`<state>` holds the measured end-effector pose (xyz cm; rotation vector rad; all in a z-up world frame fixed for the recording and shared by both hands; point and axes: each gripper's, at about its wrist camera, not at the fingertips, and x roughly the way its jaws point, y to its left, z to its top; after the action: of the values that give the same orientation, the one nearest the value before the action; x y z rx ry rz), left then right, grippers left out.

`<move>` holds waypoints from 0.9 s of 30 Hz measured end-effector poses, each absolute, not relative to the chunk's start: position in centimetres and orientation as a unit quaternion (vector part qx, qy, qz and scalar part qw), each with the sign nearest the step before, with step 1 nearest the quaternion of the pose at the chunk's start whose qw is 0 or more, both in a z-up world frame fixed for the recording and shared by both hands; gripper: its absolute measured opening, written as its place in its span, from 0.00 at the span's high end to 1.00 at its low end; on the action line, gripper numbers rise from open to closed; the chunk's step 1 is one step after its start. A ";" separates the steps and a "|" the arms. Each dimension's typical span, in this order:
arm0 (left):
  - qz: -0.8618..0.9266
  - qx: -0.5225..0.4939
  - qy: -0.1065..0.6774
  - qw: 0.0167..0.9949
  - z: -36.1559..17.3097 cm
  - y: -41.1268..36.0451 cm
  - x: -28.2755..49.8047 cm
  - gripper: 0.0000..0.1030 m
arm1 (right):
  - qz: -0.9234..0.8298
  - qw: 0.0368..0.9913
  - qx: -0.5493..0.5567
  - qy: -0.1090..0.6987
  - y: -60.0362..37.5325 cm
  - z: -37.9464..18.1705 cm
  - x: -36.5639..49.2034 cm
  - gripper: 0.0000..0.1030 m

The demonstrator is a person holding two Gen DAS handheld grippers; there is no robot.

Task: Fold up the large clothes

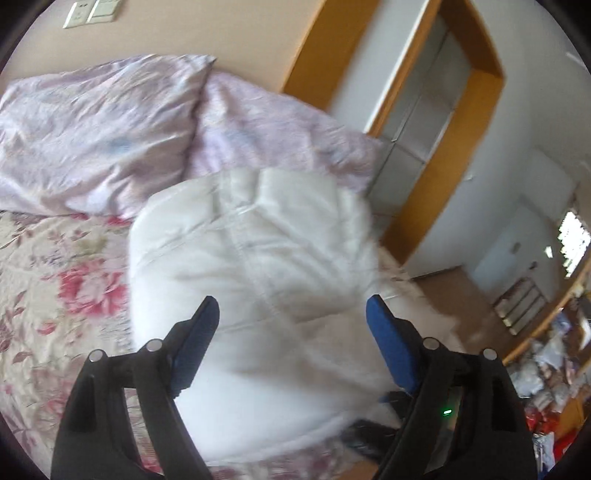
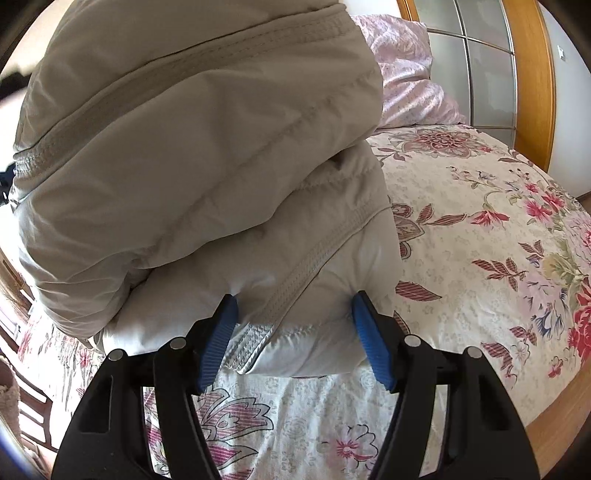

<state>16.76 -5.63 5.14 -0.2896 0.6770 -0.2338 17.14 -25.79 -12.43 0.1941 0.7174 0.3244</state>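
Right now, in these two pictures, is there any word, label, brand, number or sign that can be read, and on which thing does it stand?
None can be read.
White padded jacket: seams only, no label showing.
Floral bedspread: pattern only.
Wall switch plate: no marking can be made out.
Cluttered packages at the left wrist view's right edge: too blurred to read.

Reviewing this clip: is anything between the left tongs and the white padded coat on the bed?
Nothing visible. The left tongs stand open with the white padded coat directly ahead of their blue pads, lying folded on the floral bedspread. Only open space separates them.
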 end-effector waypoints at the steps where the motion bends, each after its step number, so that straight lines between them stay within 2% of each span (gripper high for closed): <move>1: -0.105 -0.134 0.334 0.927 4.7 -5.4 16.8 0.25 | 0.158 0.919 0.094 0.349 -25.8 -12.4 17.1 0.35; 8: -0.088 -0.085 0.357 0.926 1.5 -7.3 17.3 0.27 | 0.155 0.920 0.089 0.349 -25.8 -12.5 17.1 0.34; 20: -0.106 -0.075 0.383 0.914 -1.2 -9.4 18.0 0.28 | 0.142 0.920 0.083 0.355 -26.5 -12.4 15.9 0.34; 27: -0.109 -0.064 0.378 0.917 -2.4 -9.8 18.2 0.27 | 0.112 0.938 0.073 0.320 -29.1 -10.3 12.9 0.34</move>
<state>18.18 -9.83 -2.37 -0.1316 0.7772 -0.2240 12.92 -29.07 -10.31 0.1488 0.6529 0.2290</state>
